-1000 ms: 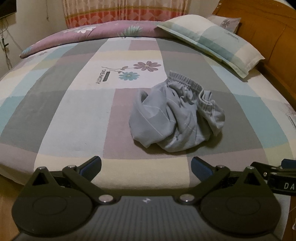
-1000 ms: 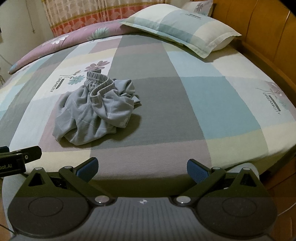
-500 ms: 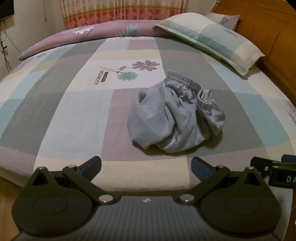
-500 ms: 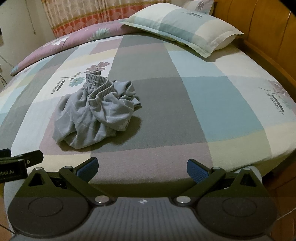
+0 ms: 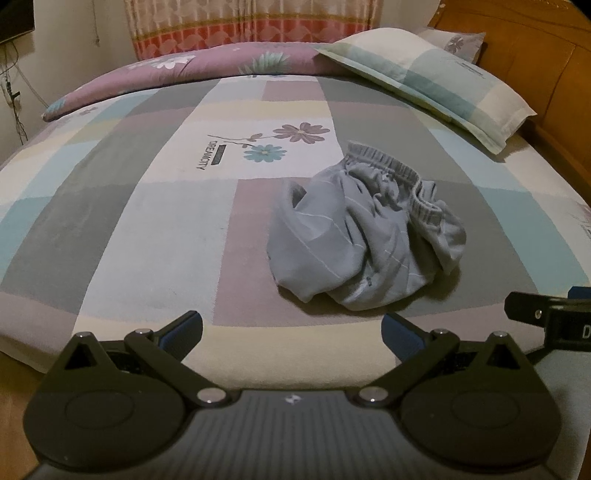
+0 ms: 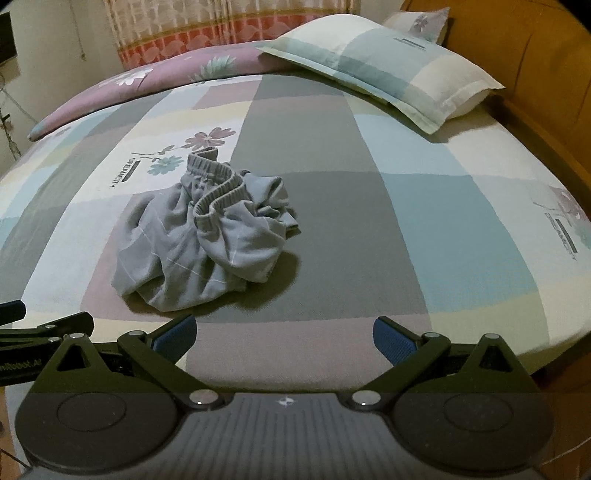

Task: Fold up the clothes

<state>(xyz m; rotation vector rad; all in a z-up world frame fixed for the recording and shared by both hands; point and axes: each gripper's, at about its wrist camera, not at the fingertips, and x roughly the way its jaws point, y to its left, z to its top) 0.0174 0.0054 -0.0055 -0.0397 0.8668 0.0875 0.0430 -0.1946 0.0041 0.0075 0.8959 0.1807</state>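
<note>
A: Where were the shorts [image 5: 364, 236]?

B: They lay in a grey heap on the bed [image 5: 147, 221], a bit past its near edge. The stretchy waistband [image 5: 388, 164] was on the far side of the heap, pointing at the pillow [image 5: 436, 77].

A: Was anything holding them?

B: No. The left gripper [image 5: 291, 330] sat over the near edge of the bed, with its blue pads [image 5: 183, 328] wide apart and nothing between them. The right gripper [image 6: 284, 332] was the same, jaws wide apart and empty. Both were near the heap but not touching it.

A: Was there room to move?

B: Lots. The sheet was flat and bare to the left of the shorts, all the way to the side edge. It was bare to the right too, in the right camera, up to where the bed dropped away.

A: What else was around?

B: A purple quilt [image 5: 184, 68] lay rolled along the far edge, under a curtain [image 5: 251, 26]. The pillow was in the far right corner, well apart from the shorts. A wood headboard [image 6: 517, 55] ran along the right side.

A: Did anything get in the way?

B: Only the two grippers themselves. A bit of the right one [image 5: 546, 319] showed at the right edge of the left camera, just beside the left gripper
</note>
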